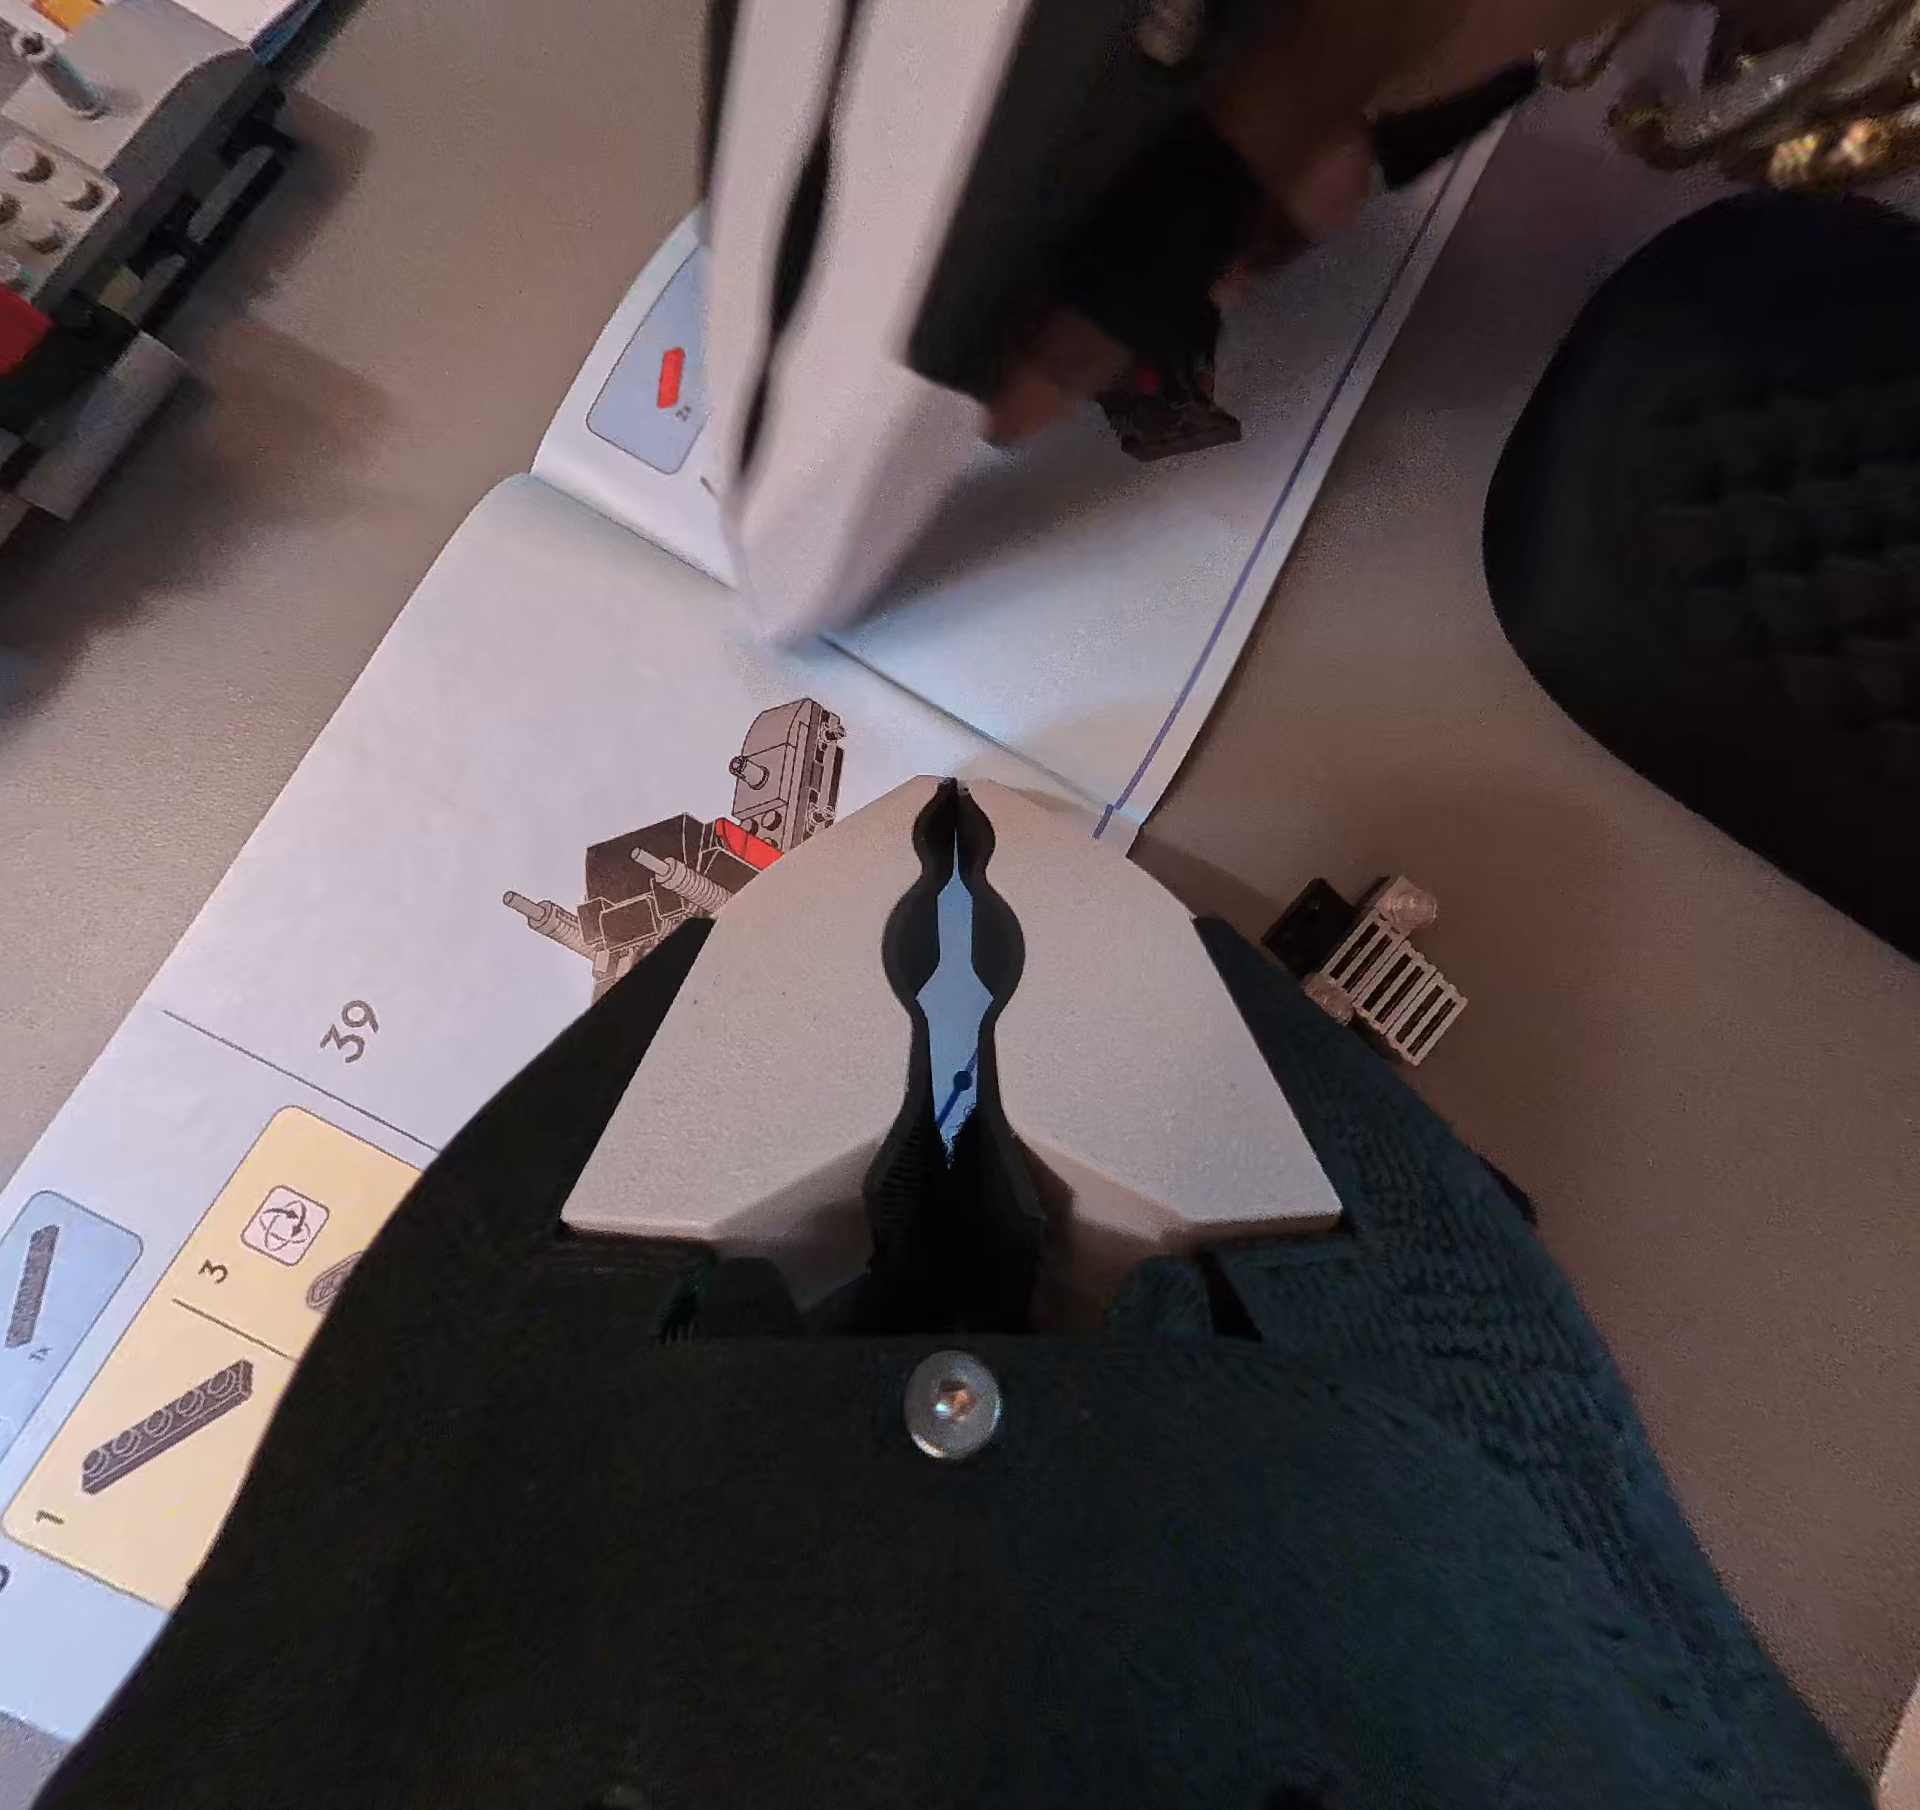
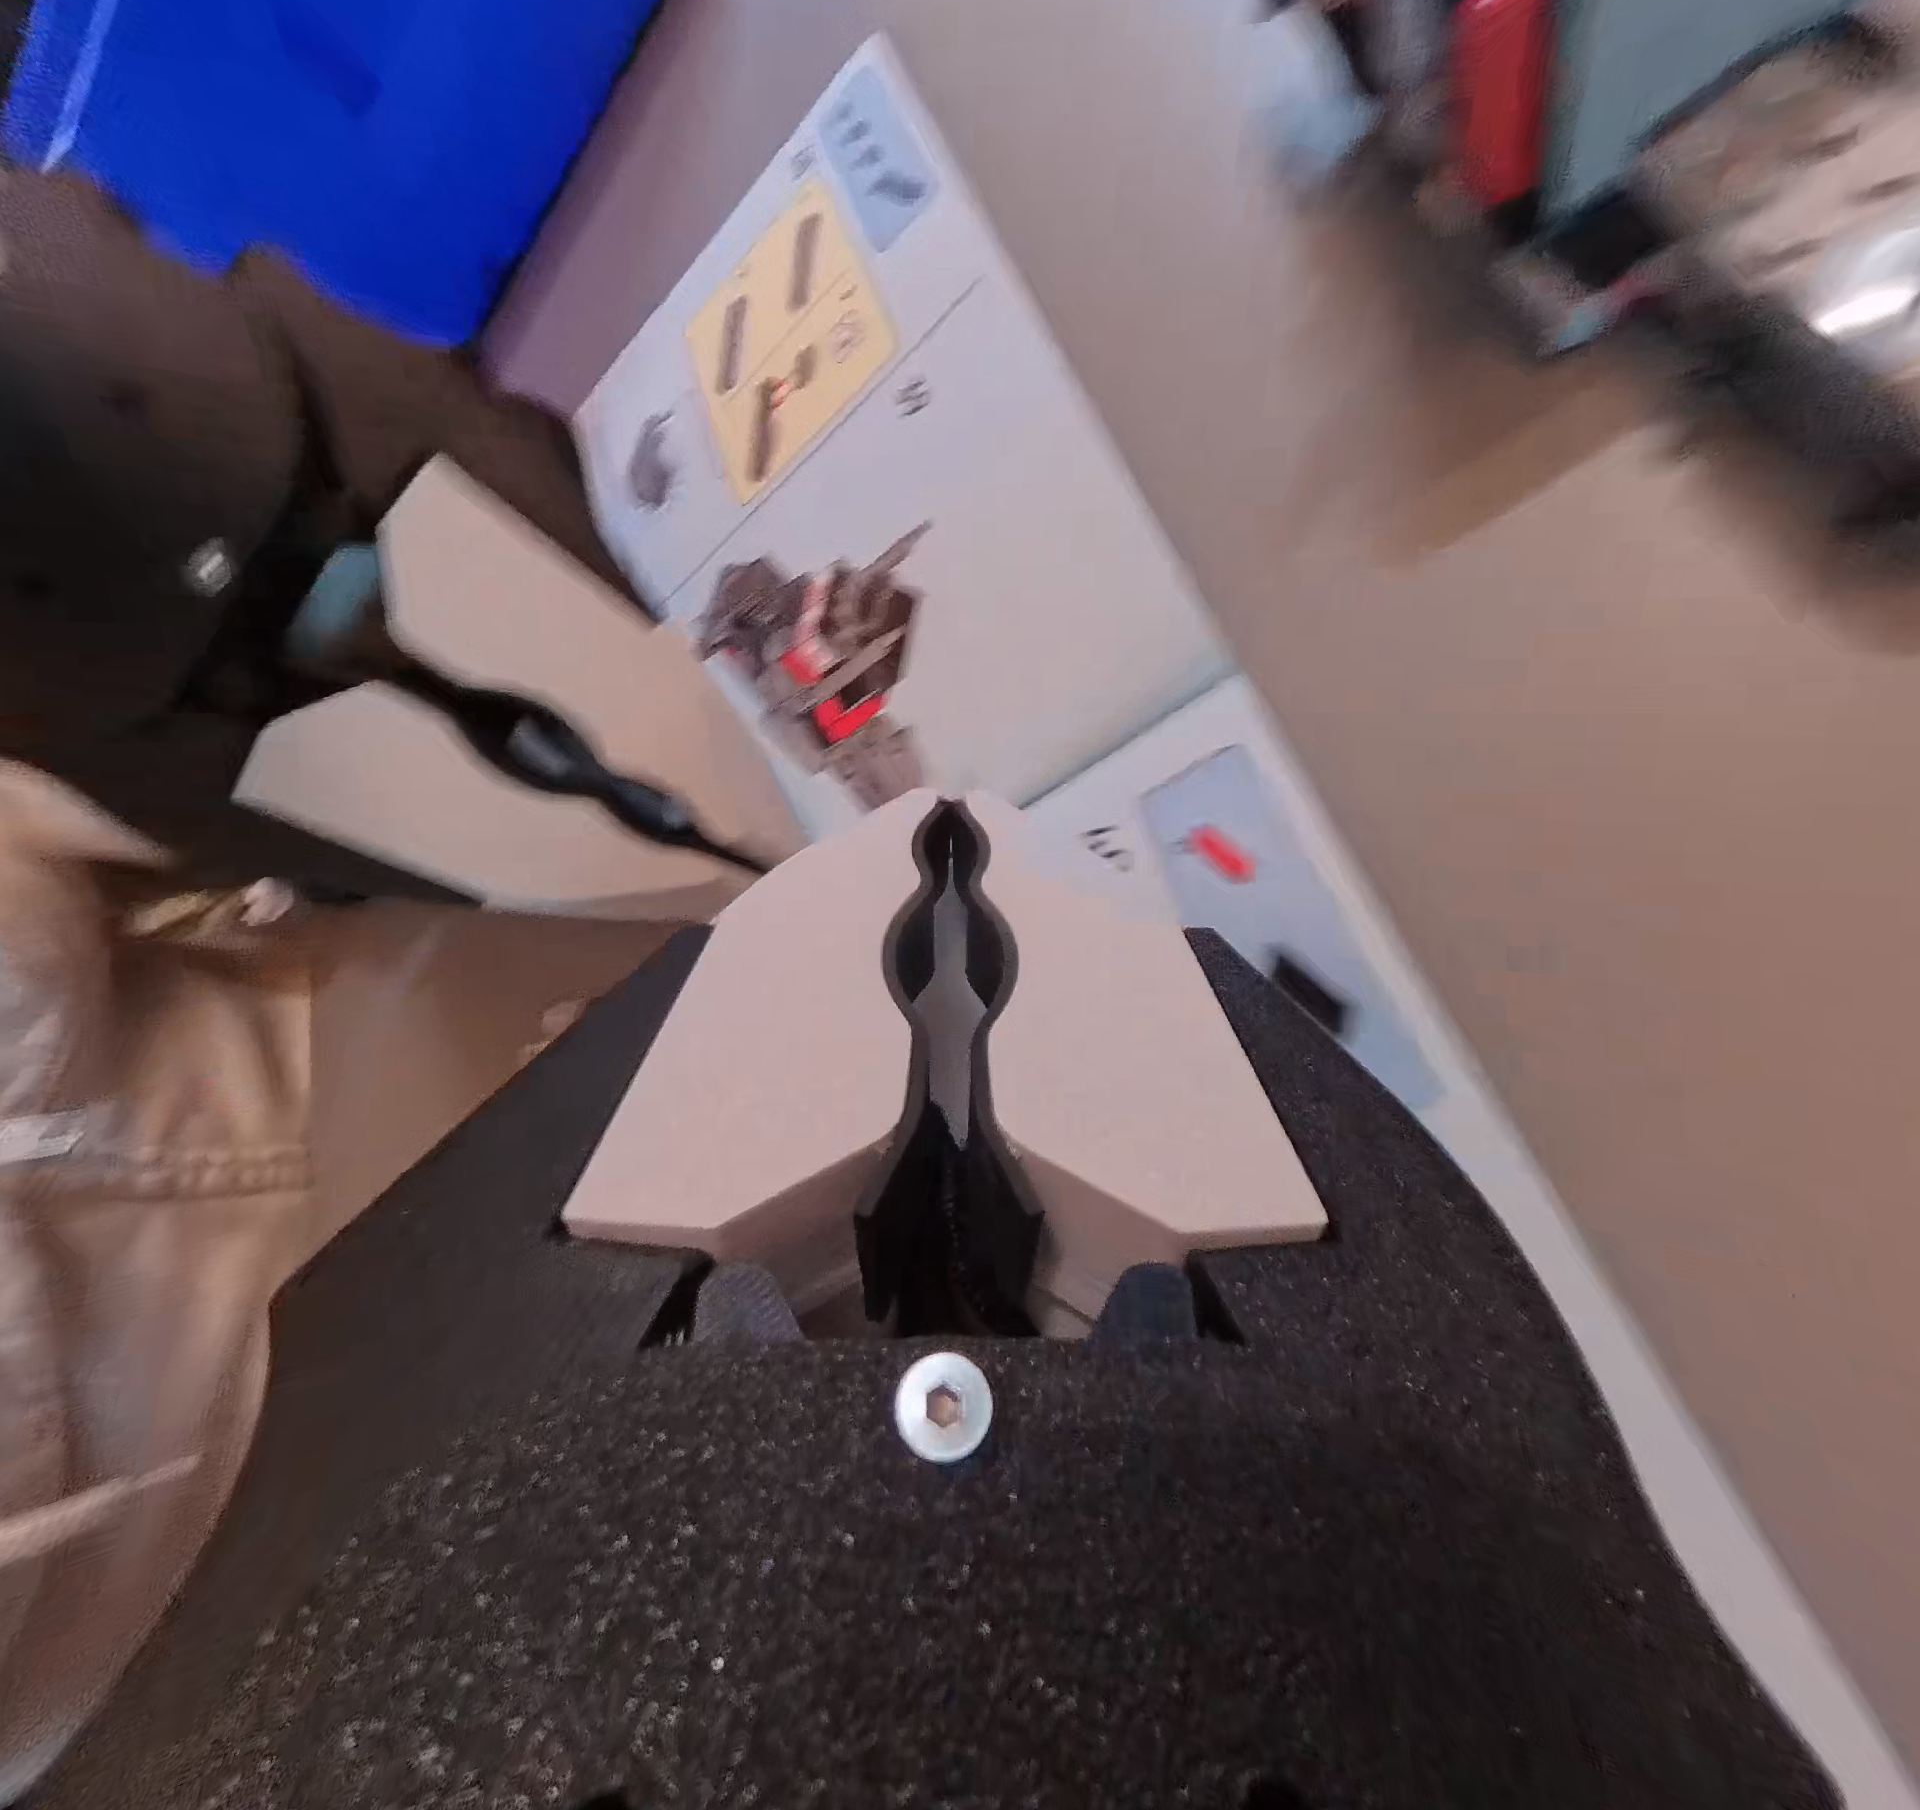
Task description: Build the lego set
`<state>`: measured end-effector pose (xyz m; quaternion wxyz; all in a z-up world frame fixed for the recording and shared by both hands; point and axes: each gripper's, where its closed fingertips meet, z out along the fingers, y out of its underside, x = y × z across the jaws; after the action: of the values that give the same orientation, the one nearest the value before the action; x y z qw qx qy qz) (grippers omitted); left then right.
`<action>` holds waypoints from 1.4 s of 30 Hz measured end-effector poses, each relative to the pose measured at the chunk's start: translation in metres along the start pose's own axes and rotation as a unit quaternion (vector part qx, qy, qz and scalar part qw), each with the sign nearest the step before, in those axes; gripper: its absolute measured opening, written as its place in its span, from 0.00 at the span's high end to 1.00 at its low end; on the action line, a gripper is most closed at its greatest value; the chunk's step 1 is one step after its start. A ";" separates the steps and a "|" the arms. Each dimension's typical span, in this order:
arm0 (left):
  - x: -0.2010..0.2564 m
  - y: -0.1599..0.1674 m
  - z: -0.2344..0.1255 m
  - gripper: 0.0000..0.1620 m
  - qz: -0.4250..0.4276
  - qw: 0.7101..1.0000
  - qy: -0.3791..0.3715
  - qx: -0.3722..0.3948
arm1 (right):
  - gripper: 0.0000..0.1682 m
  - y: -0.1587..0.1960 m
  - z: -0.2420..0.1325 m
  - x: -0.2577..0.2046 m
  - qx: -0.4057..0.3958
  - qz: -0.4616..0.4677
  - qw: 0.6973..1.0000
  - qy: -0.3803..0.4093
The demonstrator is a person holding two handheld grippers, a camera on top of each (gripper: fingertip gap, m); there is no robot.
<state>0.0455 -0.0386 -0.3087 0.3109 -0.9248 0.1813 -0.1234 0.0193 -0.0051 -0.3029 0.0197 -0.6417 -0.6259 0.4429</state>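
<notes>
- Both jaws are clenched, empty: my left gripper [image 1: 951,794] and right gripper [image 2: 951,810] hover over the open white paper instruction booklet [image 1: 582,680].
- Partly built grey-and-black lego model [image 1: 94,233] sits apart on the beige desk [image 1: 1558,1241].
- Best next: read the step, then fetch the small pale grille piece [image 1: 1387,971] gently.

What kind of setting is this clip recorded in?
Probably a desk or hobby table indoors, not a workshop. A plain beige tabletop holds an open paper instruction booklet, a partly built grey, black and red brick model and a small loose white grille piece.
</notes>
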 end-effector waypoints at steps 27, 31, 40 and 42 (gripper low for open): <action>0.002 0.000 0.000 1.00 0.005 1.000 0.015 0.010 | 0.93 -0.025 -0.015 0.014 0.073 -0.045 0.994 0.064; 0.006 -0.010 -0.010 0.98 -0.008 0.997 0.045 0.055 | 0.84 -0.019 -0.035 0.001 0.108 -0.064 0.984 0.129; -0.061 -0.051 -0.093 0.70 -0.070 0.932 -0.099 0.341 | 0.79 -0.001 -0.038 0.007 0.123 -0.147 0.950 0.247; -0.069 -0.050 -0.099 0.68 -0.086 0.924 -0.114 0.354 | 0.79 0.003 -0.033 0.009 0.105 -0.172 0.945 0.256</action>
<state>-0.0379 -0.0255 -0.2091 0.6248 -0.7744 0.0088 -0.0994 0.0392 0.0189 -0.2893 0.3225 -0.6100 -0.6509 0.3168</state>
